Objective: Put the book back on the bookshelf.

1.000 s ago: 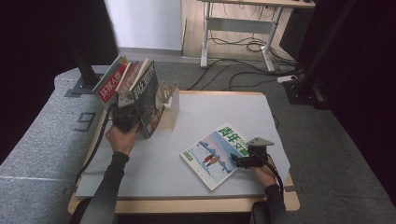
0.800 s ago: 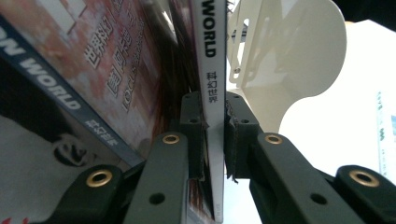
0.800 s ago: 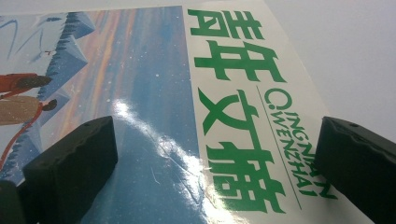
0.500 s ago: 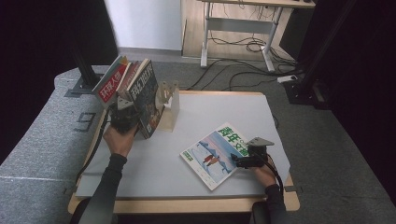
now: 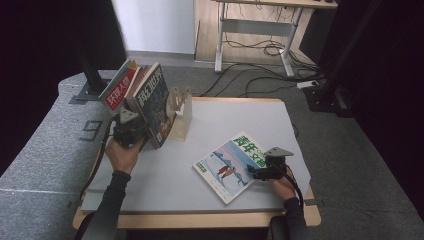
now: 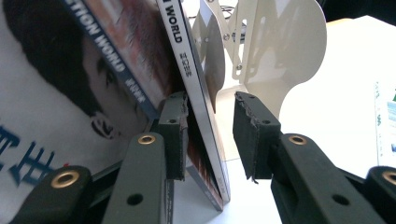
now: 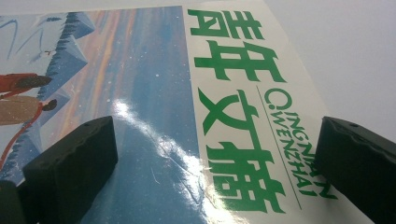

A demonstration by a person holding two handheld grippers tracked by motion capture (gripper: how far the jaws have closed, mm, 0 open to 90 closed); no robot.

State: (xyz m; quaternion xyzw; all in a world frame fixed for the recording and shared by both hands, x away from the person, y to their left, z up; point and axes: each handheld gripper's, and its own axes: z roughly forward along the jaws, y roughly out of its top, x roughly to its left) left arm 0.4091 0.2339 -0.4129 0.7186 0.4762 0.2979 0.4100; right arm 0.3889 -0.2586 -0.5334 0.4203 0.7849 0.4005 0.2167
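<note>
High view: left tool [image 5: 131,131] at nine o'clock on the white counter [image 5: 240,120]; its jaws have just been opening, the leaning dark-covered magazine [image 5: 155,102] between them by the cream metal bookend [image 5: 181,116]; right tool [image 5: 256,172] open over the flat blue-and-white magazine [image 5: 227,162] at five o'clock.

Grey carpet floor [image 5: 45,150] surrounds the wooden-edged table [image 5: 200,220]; behind it a white wall panel [image 5: 155,25], a wooden desk [image 5: 260,20] with tangled cables [image 5: 260,50], black curtains [image 5: 385,75] at both sides
</note>
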